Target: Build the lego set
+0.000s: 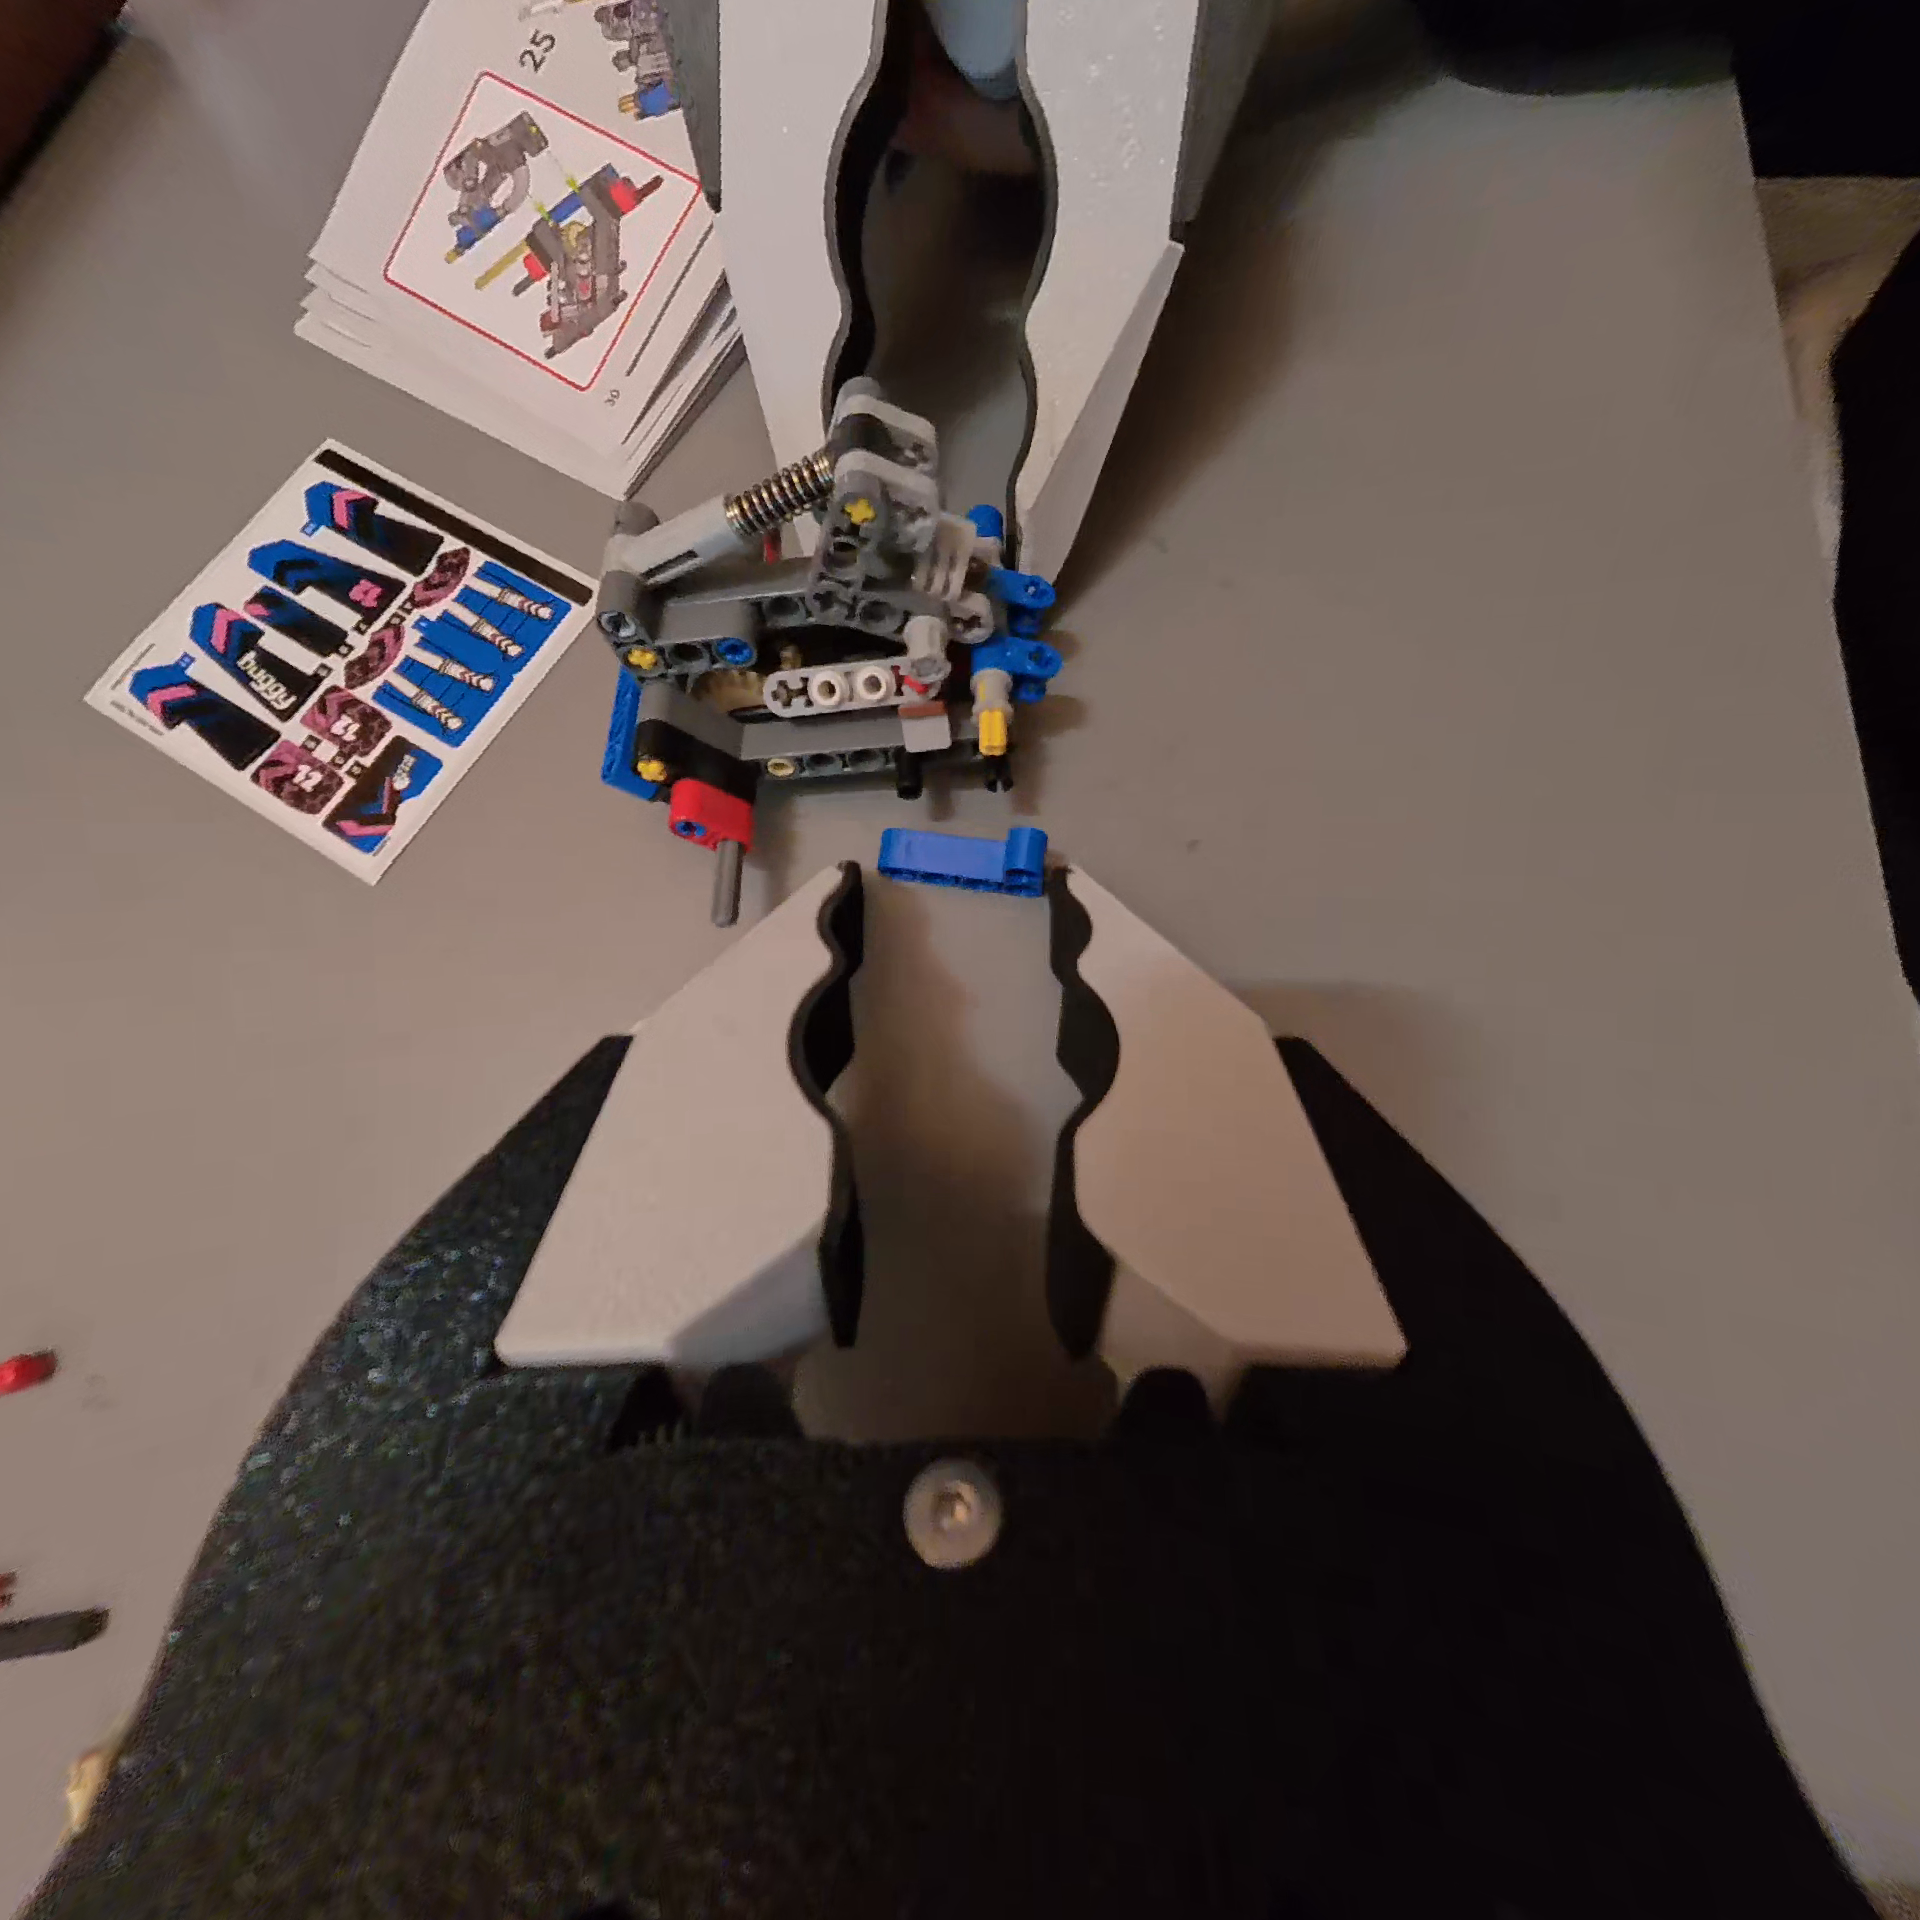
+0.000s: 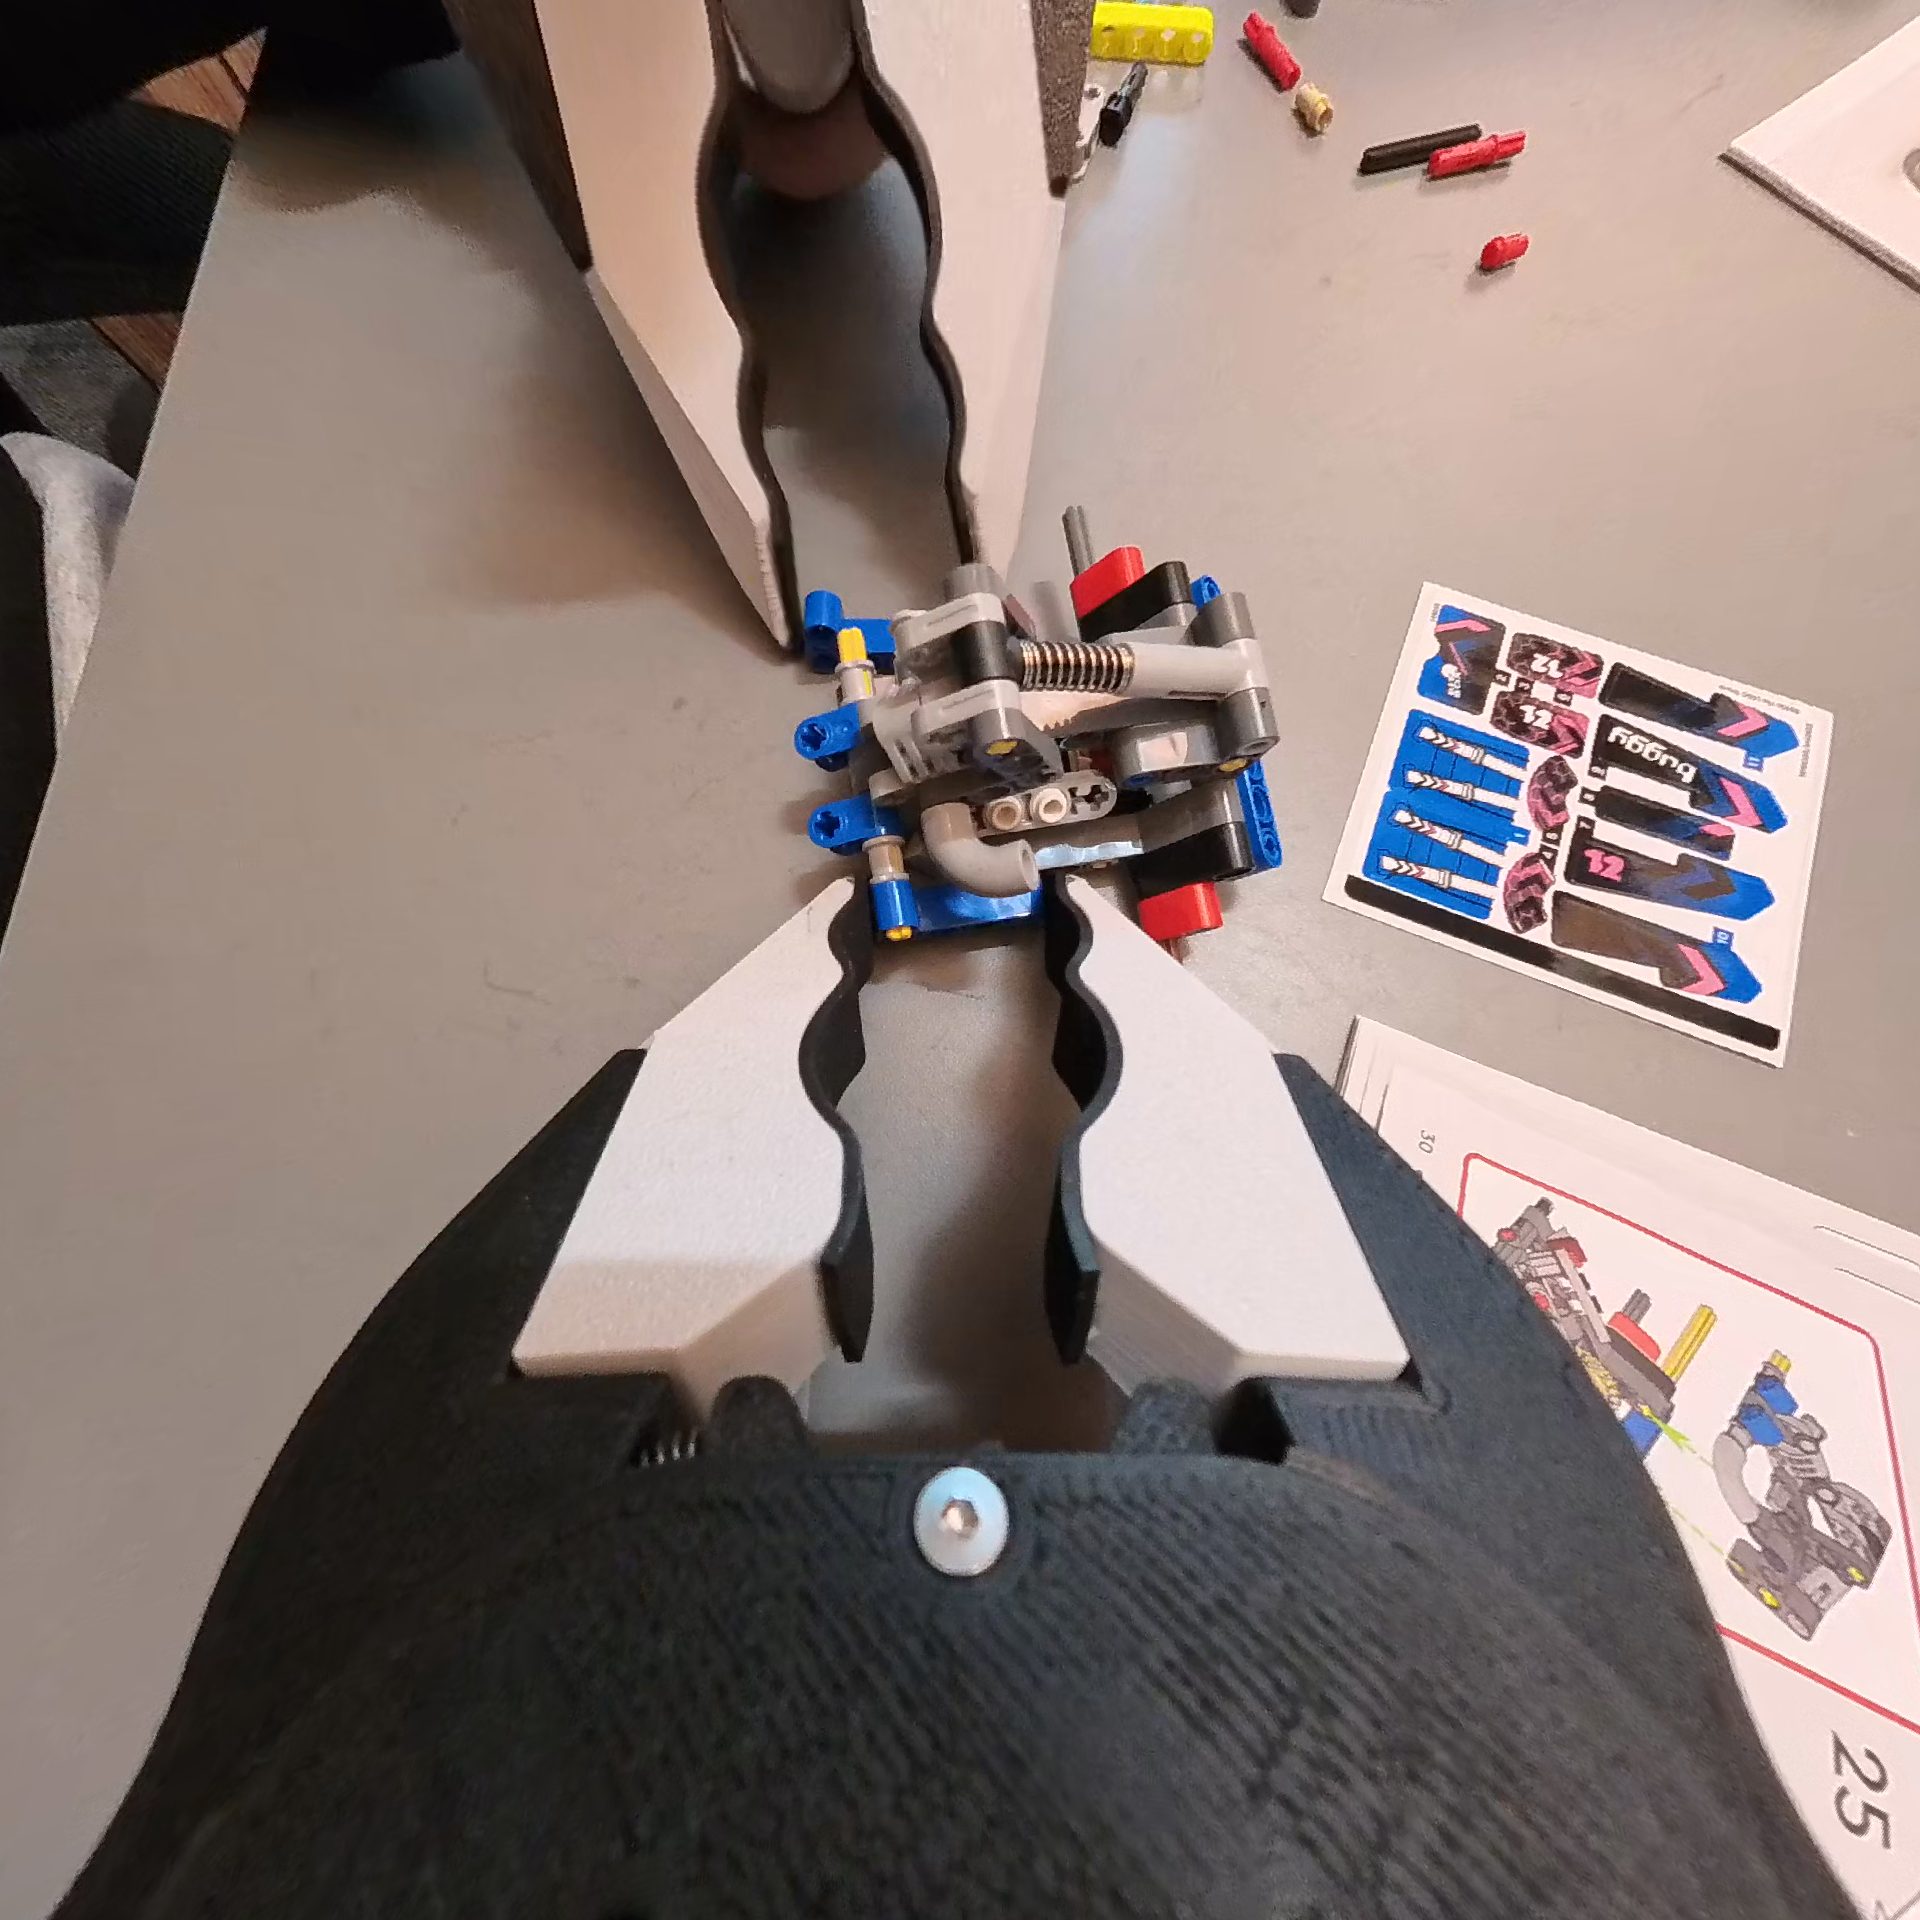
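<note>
Build: the half-built lego model (image 1: 821,644) lies on the grey table (image 1: 1403,727), between the two grippers, which face each other across it.
Look of the build: mostly grey beams with blue connectors along one side, yellow pin tips, black pieces and two red end blocks. A shock absorber with a metal coil spring (image 2: 1070,665) runs across its upper part, and a pale beam with round holes (image 1: 831,688) sits at its centre. A curved grey tube (image 2: 971,857) shows in the right wrist view.
Loose blue beam: a bent blue beam (image 1: 961,860) lies flat on the table, just beside the model and at the tips of the left gripper.
Left gripper (image 1: 954,883): jaws apart, holding nothing; the blue beam spans the gap between its tips.
Right gripper (image 2: 954,899): jaws apart, tips right at the model's blue edge; whether they touch it I cannot tell.
Sticker sheet (image 1: 338,655): flat on the table beside the model, blue, black and pink decals.
Instruction booklet (image 1: 520,239): open, near the sticker sheet, showing a red-framed building step.
Spare parts: a yellow beam (image 2: 1151,29), red pins (image 2: 1475,154) and a black axle (image 2: 1418,148) lie scattered well away from the model.
</note>
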Tool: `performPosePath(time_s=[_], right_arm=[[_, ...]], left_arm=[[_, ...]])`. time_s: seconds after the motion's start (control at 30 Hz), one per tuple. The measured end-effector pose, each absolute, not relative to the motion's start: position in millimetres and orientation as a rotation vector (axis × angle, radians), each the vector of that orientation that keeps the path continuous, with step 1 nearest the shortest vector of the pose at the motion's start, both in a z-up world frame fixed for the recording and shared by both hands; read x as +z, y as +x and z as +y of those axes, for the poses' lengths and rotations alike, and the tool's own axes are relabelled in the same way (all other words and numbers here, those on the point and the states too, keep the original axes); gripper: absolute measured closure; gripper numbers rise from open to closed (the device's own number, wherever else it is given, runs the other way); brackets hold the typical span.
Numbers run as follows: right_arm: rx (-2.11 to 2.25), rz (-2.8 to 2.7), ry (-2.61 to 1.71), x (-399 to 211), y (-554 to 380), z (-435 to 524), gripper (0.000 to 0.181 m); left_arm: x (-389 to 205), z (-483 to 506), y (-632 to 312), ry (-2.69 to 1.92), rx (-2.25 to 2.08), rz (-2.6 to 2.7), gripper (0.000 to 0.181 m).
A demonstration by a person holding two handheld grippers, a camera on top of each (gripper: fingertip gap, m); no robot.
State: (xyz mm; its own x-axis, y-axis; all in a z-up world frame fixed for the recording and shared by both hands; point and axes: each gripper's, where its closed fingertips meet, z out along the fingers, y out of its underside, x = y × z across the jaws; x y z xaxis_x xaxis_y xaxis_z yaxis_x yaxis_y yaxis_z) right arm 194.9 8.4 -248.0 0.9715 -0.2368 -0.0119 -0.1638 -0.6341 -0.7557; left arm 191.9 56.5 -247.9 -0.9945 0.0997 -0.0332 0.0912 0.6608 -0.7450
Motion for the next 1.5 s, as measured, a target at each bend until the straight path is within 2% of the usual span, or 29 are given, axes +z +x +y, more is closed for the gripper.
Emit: performPosePath(time_s=[1.07, 1.5], right_arm=[[-0.11, 0.279, -2.27, -248.0, 194.9, 8.5, 0.149], [-0.112, 0.278, -2.27, -248.0, 194.9, 8.4, 0.149]], left_arm=[[-249.9, 51.2, 189.0, -0.314, 1.233, -2.781, 0.152], [-246.6, 53.4, 196.9, -0.076, 1.311, -2.89, 0.152]])
